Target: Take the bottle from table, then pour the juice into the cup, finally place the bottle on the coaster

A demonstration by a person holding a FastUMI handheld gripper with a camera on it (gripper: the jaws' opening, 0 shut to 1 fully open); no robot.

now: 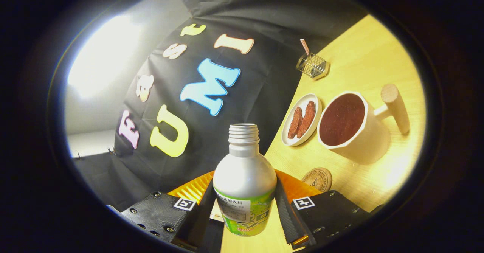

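Bottle [244, 177] between claw [244, 207] fingers, cup [351, 126] beyond.

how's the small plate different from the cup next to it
The small plate is shallow and flat; the cup is deep with tall walls. The small plate carries two reddish-brown strips of food; the cup's inside looks dark reddish-brown. The cup has a wooden handle; the small plate has none. Both are whitish, side by side on the wooden table, beyond the bottle clamped between the gripper fingers.

The uncapped bottle [244, 181] is clamped between both fingers of the gripper [245, 207]; beyond, the filled cup [349, 126], coaster [317, 179] and a small plate [302, 119] are seen on the table [363, 60]
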